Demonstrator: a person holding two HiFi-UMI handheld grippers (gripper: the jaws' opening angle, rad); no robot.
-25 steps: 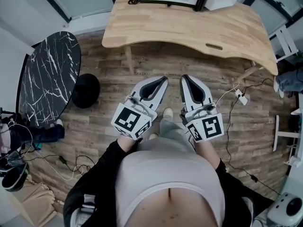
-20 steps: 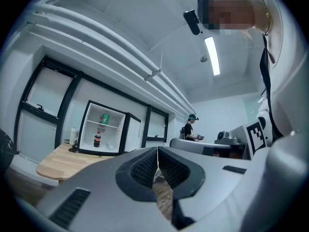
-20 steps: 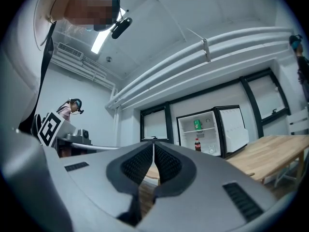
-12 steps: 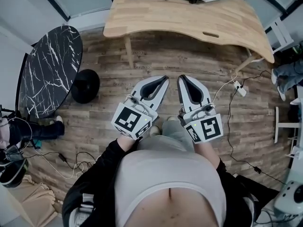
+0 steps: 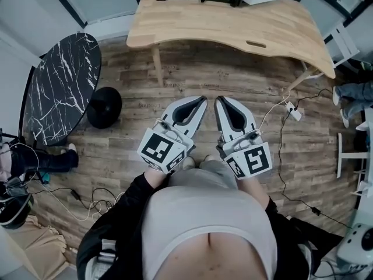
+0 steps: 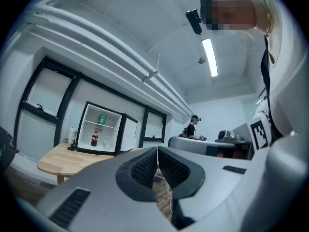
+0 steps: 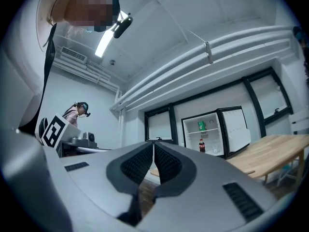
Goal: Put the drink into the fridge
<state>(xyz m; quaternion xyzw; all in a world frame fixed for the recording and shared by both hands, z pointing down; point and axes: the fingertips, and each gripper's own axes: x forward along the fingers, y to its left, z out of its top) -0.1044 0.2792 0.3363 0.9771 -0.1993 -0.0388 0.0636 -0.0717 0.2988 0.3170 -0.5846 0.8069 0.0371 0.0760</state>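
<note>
Grey left gripper (image 5: 201, 100) and right gripper (image 5: 219, 101) (both pinched together, empty) hang well back from the pale wooden table (image 5: 280, 28) bearing the open white mini-fridge (image 6: 110, 129) — dark cola bottle (image 6: 94, 139) inside — so placement looks finished, with likely only the door to close.

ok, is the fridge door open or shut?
Open. The fridge door is swung aside, and a cola bottle shows on the shelf inside.

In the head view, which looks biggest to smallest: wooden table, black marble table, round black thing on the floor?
Largest: wooden table.
Then: black marble table.
Smallest: round black thing.
</note>
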